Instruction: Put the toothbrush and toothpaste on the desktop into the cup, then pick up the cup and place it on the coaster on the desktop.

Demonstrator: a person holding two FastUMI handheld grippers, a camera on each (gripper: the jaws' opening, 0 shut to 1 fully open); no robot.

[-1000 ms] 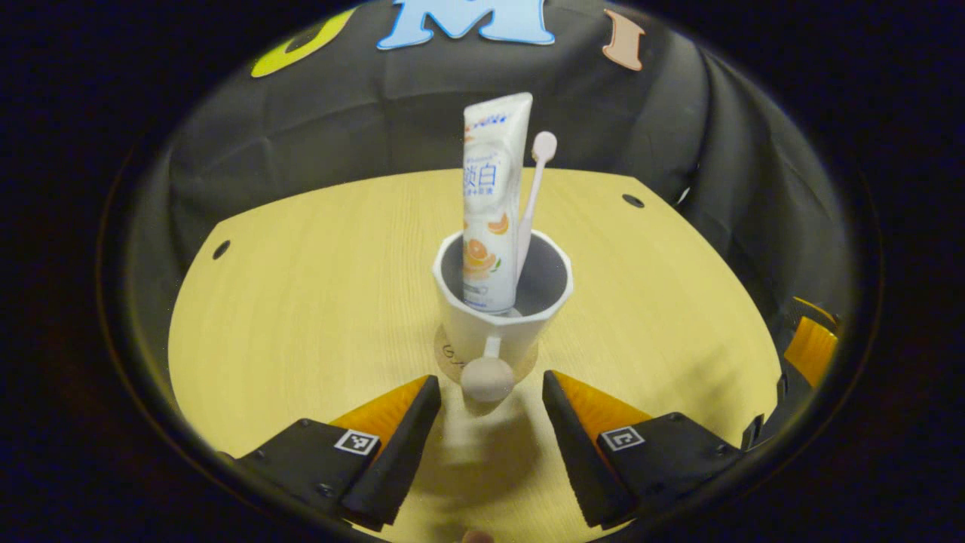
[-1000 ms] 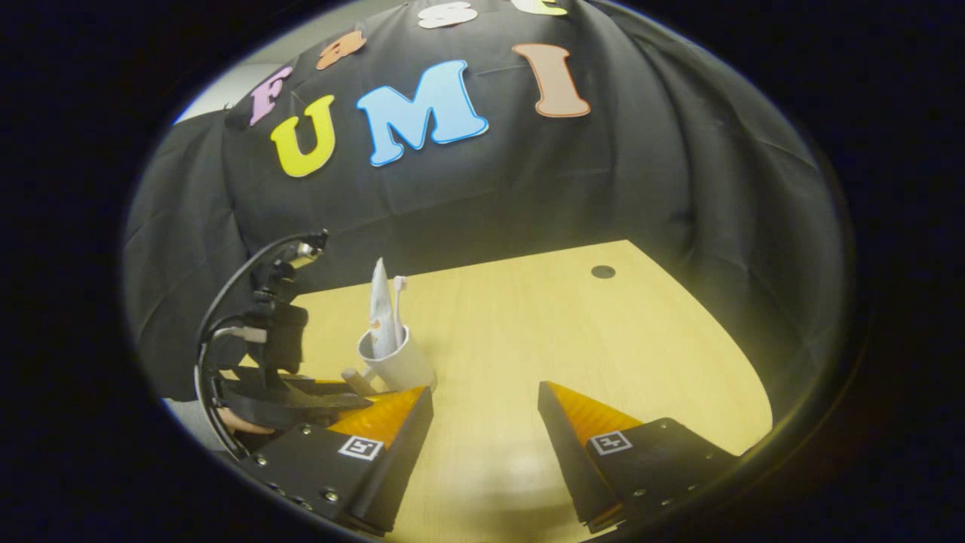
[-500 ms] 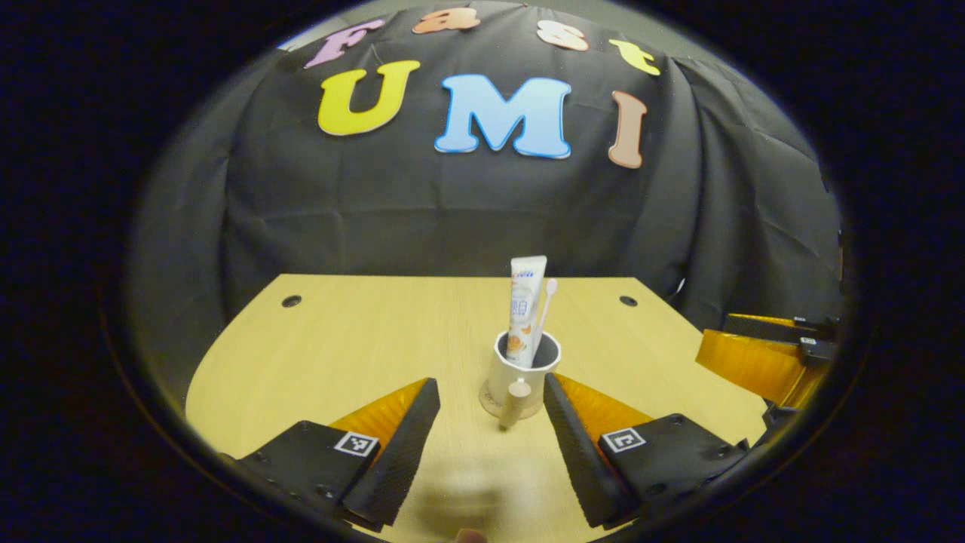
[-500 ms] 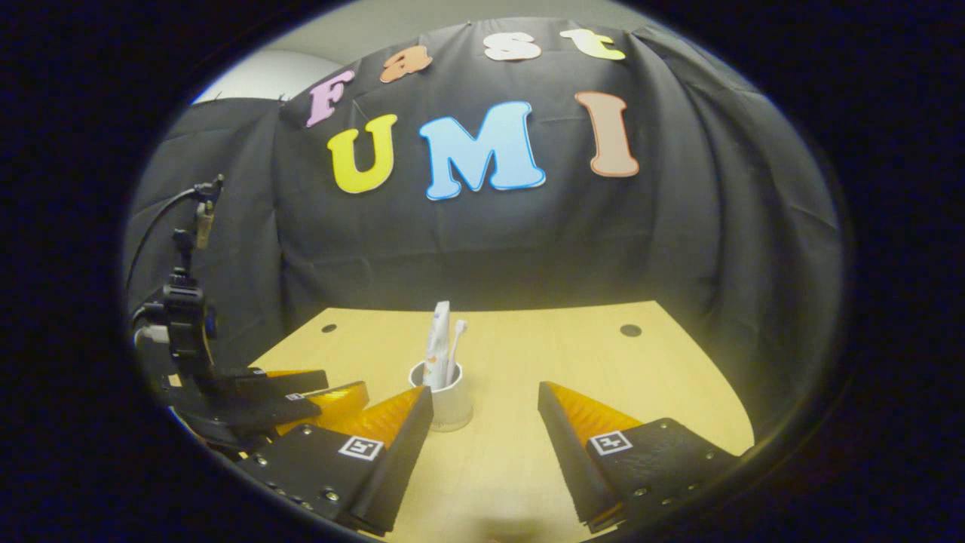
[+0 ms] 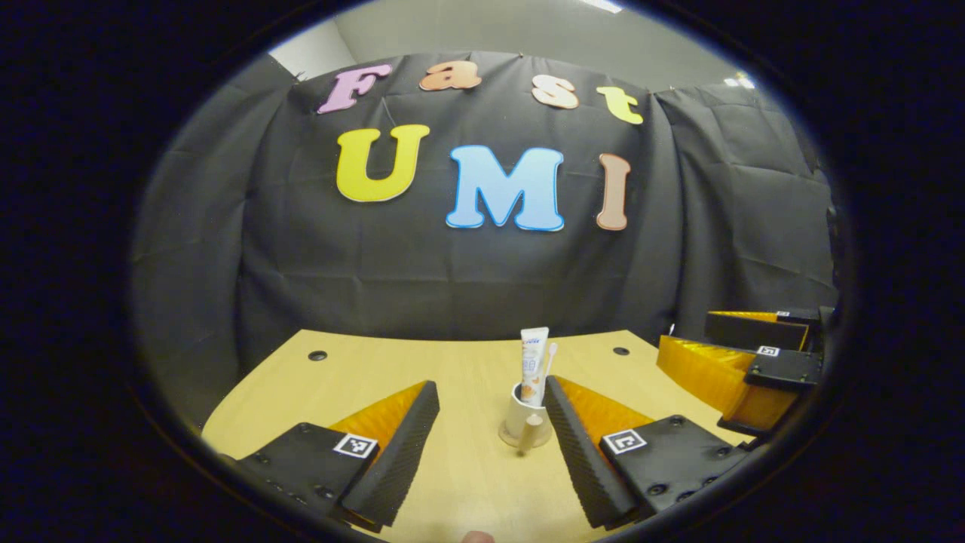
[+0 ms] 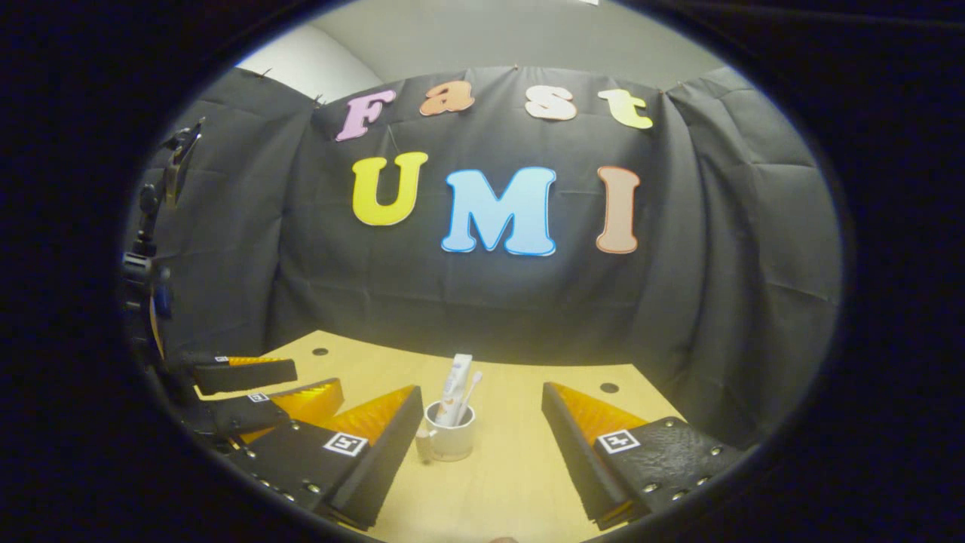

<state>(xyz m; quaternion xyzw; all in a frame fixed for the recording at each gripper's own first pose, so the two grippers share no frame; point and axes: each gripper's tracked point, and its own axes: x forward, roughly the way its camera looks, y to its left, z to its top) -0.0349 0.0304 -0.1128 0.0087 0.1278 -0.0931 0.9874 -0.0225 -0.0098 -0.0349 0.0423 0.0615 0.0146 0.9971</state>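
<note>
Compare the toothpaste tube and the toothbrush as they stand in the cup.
The toothpaste tube is broad and flat with orange print; the toothbrush is a thin, plain, pale stick. The toothpaste tube stands nearly upright, while the toothbrush leans away from it. The tube reaches slightly higher. Both stand in the white cup on the coaster.

A handled ceramic cup (image 5: 523,415) stands on a round flat coaster (image 5: 507,438) on the wooden desktop (image 5: 467,475), well before the cloth wall. A toothpaste tube (image 5: 533,364) stands upright in the cup, with a slim toothbrush (image 5: 548,362) just beside it on its right.
</note>
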